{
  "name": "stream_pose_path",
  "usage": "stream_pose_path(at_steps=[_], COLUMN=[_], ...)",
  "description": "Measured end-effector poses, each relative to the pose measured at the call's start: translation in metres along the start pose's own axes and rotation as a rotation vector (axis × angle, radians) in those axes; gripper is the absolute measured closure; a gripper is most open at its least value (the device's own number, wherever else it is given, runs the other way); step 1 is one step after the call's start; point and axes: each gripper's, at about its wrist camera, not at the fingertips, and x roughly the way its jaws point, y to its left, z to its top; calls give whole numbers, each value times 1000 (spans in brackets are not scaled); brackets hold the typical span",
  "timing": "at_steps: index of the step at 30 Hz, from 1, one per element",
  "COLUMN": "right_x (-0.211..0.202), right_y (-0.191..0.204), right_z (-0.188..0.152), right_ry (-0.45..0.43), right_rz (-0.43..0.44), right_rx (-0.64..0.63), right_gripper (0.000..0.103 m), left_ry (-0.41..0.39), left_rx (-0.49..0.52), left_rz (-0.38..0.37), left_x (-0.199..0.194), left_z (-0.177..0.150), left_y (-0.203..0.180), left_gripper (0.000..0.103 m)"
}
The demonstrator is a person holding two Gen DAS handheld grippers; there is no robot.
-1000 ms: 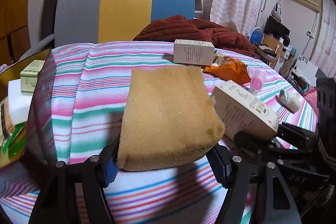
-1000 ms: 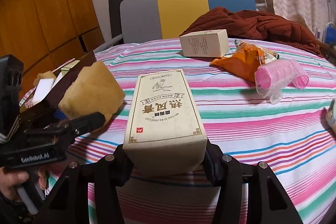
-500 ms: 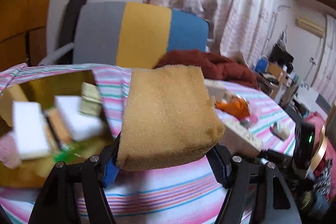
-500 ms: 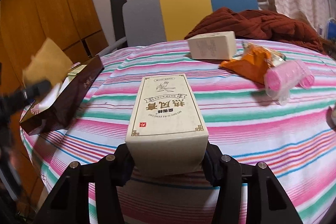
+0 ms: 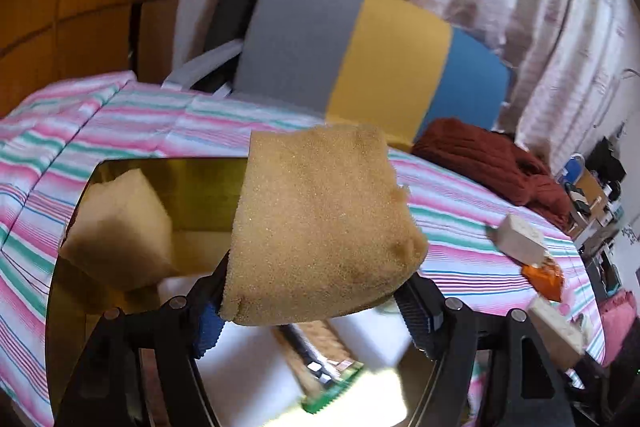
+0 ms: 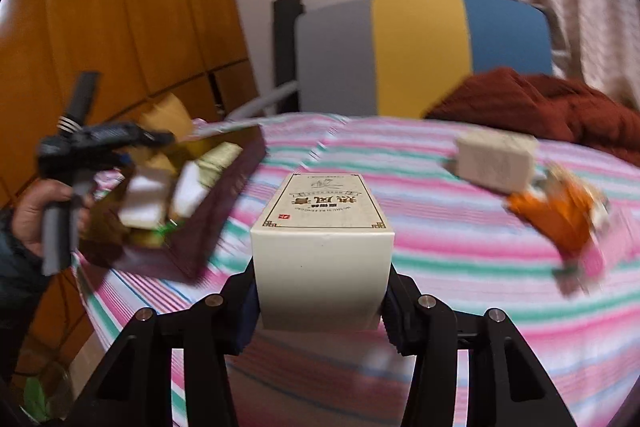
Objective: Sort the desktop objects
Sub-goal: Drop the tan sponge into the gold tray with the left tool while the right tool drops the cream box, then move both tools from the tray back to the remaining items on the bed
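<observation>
My left gripper point(image 5: 316, 319) is shut on a tan sponge point(image 5: 320, 223) and holds it above an open dark box with a gold lining point(image 5: 188, 175). Inside the box lie a second tan sponge point(image 5: 120, 227), white blocks point(image 5: 248, 359) and other small items. My right gripper point(image 6: 320, 311) is shut on a cream carton with printed characters point(image 6: 324, 247), lifted over the striped tablecloth point(image 6: 460, 267). In the right wrist view, the left gripper point(image 6: 152, 139) hovers over the box point(image 6: 216, 223), held by a hand point(image 6: 36, 215).
A second cream carton point(image 6: 496, 163), an orange packet point(image 6: 560, 211) and something pink point(image 6: 592, 263) lie on the right of the table. A dark red garment point(image 6: 540, 103) lies at the back. A grey, yellow and blue chair back point(image 6: 420, 51) stands behind the table.
My left gripper has carried the sponge leftward from the table's middle to over the box. My right gripper has moved a little toward the box with the carton.
</observation>
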Motion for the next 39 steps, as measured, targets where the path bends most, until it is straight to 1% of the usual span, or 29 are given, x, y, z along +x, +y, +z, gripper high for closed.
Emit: stream_pose_path(at_steps=[3, 6, 9, 10, 14, 17, 20, 22, 24, 25, 26, 29, 32, 35, 39], right_x=[14, 34, 59, 67, 100, 122, 142, 155, 162, 165, 161, 148, 127, 109, 81], right_y=[23, 46, 70, 76, 100, 112, 122, 125, 123, 121, 117, 106, 83, 51, 0], right_z=[22, 45, 68, 73, 94, 105, 113, 115, 115, 114, 113, 109, 99, 82, 54], right_ry=[-11, -10, 2, 8, 38, 60, 81, 110, 135, 146, 135, 104, 76, 72, 84], right_rz=[50, 102, 136, 144, 146, 149, 123, 121, 128, 133, 147, 163, 158, 123, 45], right_rx=[-51, -86, -104, -104, -101, -94, -98, -94, -72, -60, -44, -14, 24, 76, 143], right_gripper=[51, 51, 51, 51, 51, 51, 51, 50, 44, 37, 33, 30, 24, 22, 21], left_ry=[20, 32, 16, 9, -13, -41, -77, -96, -105, -112, -120, -142, -142, -131, -93], left_rx=[-7, -38, -76, -88, -119, -156, -198, -203, -196, -189, -177, -149, -122, -84, -16], left_rz=[2, -36, -51, -56, -73, -67, -55, -47, -49, -52, -58, -68, -111, -151, -211], left_x=[11, 13, 10, 8, -1, -8, -18, -26, -32, -36, -40, -49, -56, -56, -51], left_z=[1, 0, 1, 1, 3, 5, 0, -6, -10, -13, -15, -21, -28, -36, -47], left_y=[7, 15, 24, 27, 41, 51, 58, 59, 58, 56, 52, 43, 28, 8, -27], left_gripper=[27, 24, 22, 20, 17, 18, 18, 18, 18, 18, 18, 18, 18, 18, 18])
